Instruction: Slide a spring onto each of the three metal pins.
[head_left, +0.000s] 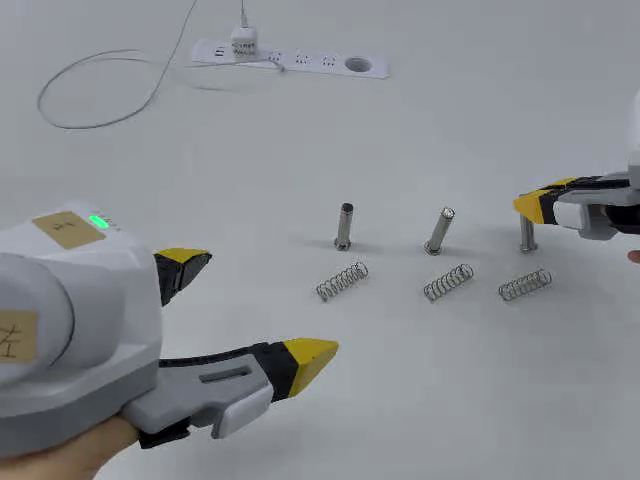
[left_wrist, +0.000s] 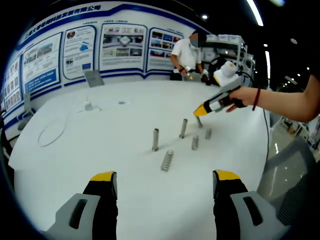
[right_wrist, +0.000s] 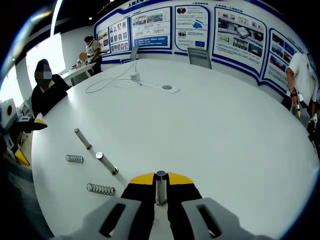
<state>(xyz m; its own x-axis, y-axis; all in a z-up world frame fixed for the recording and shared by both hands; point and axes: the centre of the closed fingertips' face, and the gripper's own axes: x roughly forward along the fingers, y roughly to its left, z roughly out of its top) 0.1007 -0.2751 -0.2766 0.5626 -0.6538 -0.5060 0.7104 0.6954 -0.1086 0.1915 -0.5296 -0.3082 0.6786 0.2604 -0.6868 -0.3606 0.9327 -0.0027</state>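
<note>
Three metal pins stand upright in a row on the white table: left pin (head_left: 344, 227), middle pin (head_left: 440, 231), right pin (head_left: 527, 236). A loose spring lies in front of each: (head_left: 342, 281), (head_left: 448, 282), (head_left: 525, 285). My right gripper (head_left: 532, 205) comes in from the right and is shut on the right pin (right_wrist: 160, 189), which stands between its yellow-tipped jaws. My left gripper (head_left: 250, 310) is open and empty at the near left, well short of the left spring (left_wrist: 167, 160). The right gripper (left_wrist: 202, 109) also shows beyond the pins in the left gripper view.
A white power strip (head_left: 290, 60) with a plugged-in adapter and a looping cable (head_left: 100, 90) lies at the far side of the table. People stand and sit around the room beyond the table edge (right_wrist: 45, 85).
</note>
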